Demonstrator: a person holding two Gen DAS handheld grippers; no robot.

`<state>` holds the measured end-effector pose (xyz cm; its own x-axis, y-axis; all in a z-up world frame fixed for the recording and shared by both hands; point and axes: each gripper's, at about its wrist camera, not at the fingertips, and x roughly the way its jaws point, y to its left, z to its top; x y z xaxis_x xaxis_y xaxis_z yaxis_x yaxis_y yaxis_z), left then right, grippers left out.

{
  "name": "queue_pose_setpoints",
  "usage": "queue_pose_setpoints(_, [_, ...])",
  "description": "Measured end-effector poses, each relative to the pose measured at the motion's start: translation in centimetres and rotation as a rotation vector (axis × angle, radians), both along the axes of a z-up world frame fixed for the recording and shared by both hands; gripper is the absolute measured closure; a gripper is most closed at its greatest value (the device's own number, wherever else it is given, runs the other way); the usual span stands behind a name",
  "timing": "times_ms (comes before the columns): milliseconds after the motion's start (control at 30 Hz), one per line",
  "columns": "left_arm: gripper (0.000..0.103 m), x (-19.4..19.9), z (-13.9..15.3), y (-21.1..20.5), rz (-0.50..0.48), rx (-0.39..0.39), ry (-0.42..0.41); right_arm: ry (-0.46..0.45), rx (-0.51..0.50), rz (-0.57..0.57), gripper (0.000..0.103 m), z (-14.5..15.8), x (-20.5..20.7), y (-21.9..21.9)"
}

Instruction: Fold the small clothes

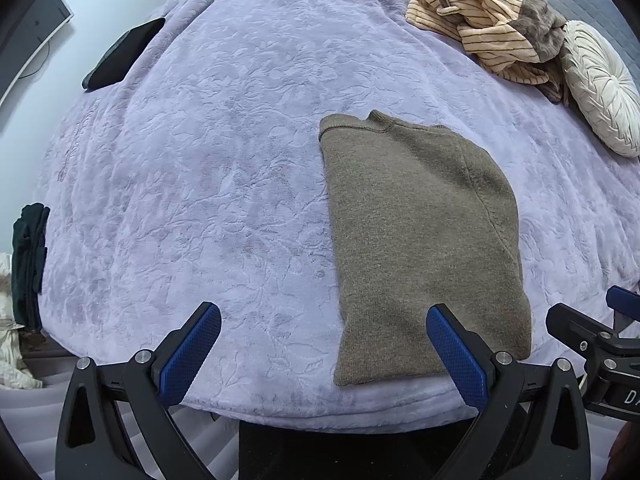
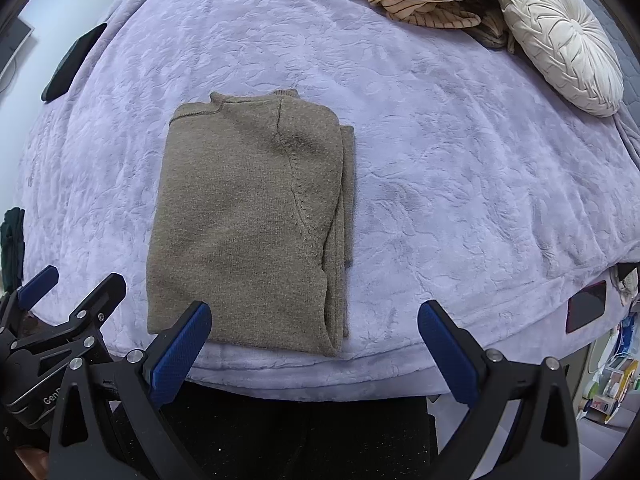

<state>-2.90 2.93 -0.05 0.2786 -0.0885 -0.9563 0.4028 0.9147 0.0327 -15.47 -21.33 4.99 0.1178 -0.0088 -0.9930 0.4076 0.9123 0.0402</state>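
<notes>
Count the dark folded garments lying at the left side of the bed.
2. One dark folded garment lies on the lavender bedspread at its far left edge; a dark green one hangs at the near left edge. More may sit out of view.

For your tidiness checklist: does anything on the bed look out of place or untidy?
Yes. The striped garment lies crumpled beside the round cushion at the far corner, while the brown sweater lies folded flat.

Only fragments read: white letters "DA" on the right gripper body, and "Gen" on the left gripper body, both cut off.
</notes>
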Motion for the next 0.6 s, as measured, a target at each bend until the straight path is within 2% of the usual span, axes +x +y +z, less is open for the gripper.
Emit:
queue_pose_setpoints(367, [0.000, -0.25, -0.04, -0.04, -0.008, -0.005, -0.001, 0.001, 0.002, 0.000, 0.000, -0.15, -0.31, -0.03])
queue_pose_setpoints(600, [0.000, -0.48, 0.16, -0.19, -0.036, -0.034, -0.002, 0.002, 0.000, -0.002, 0.000, -0.26, -0.56, 0.07])
